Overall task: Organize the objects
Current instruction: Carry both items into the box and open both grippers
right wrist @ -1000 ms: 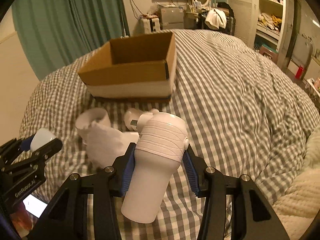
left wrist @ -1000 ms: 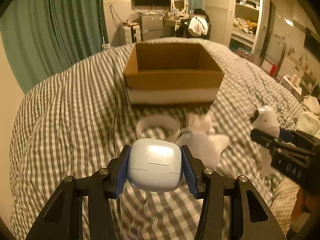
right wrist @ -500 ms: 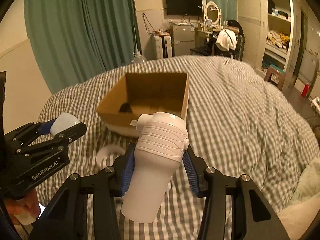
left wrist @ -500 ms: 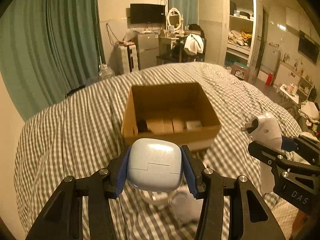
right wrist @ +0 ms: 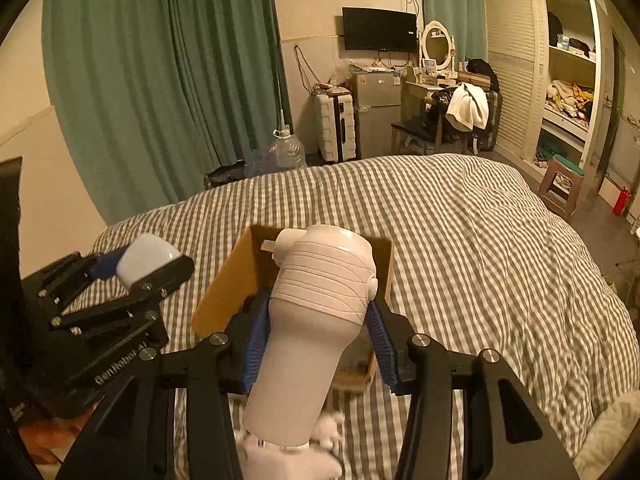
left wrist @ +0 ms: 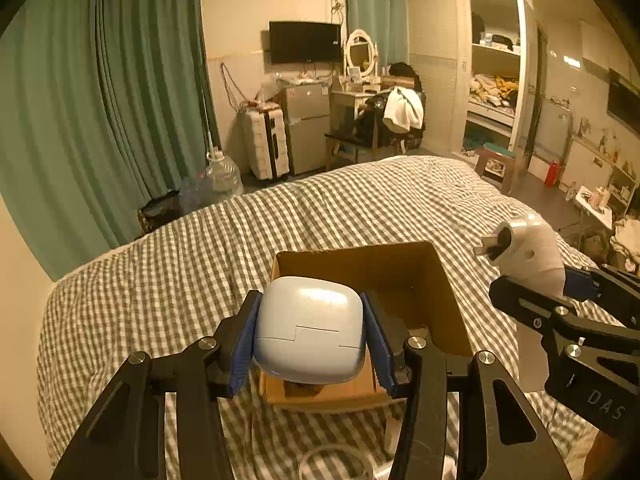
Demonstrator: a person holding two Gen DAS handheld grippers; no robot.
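Observation:
My left gripper [left wrist: 310,340] is shut on a pale blue earbud case [left wrist: 310,330] and holds it above the near side of an open cardboard box [left wrist: 448,300] on the checked bed. My right gripper [right wrist: 316,340] is shut on a white handheld device [right wrist: 316,320] with a ribbed head, held over the same box [right wrist: 224,292]. The right gripper and device also show at the right of the left wrist view [left wrist: 532,260]. The left gripper with the case shows at the left of the right wrist view [right wrist: 146,258]. Most of the box's inside is hidden.
The grey-checked duvet [right wrist: 480,240] covers the bed. A white tape ring [left wrist: 332,460] and crumpled white cloth [right wrist: 288,456] lie on the bed just below the grippers. Green curtains [left wrist: 100,120], a suitcase [left wrist: 266,144] and a wardrobe [left wrist: 492,80] stand beyond the bed.
Both grippers have risen and moved forward over the box while keeping their grips. The tape ring and white cloth have dropped to the bottom edge of view.

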